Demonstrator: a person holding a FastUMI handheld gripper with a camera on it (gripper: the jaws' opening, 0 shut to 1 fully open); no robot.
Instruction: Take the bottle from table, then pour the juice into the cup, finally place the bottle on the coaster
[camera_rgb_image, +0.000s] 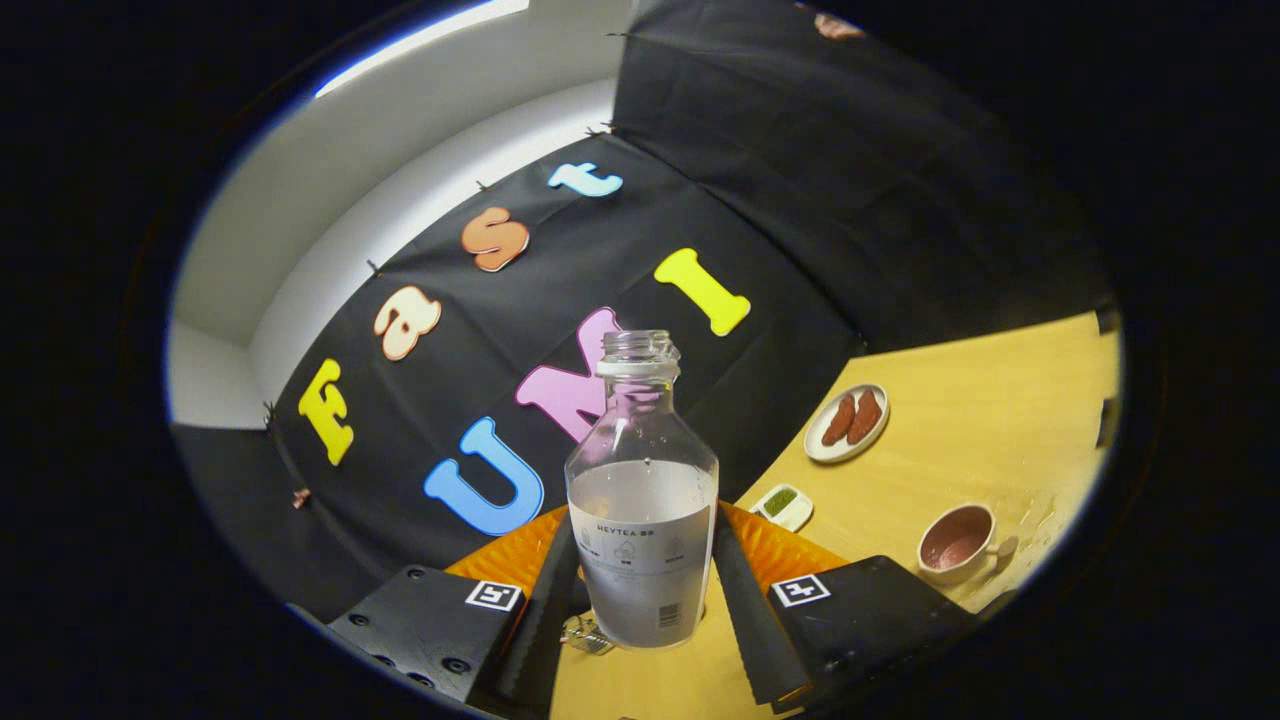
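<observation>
Jaws clamped on the open bottle (641, 500) upright between them, cup (957, 541) off right.

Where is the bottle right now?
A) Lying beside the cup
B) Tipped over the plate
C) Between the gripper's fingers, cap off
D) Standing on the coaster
C: the clear bottle sits between the gripper's two fingers, which press its sides, its uncapped mouth pointing up, well apart from the cup.

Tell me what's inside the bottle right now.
The bottle, uncapped and held between the jaws of the gripper, holds pale cloudy liquid to about half height. Its label hides the lower contents.
</observation>
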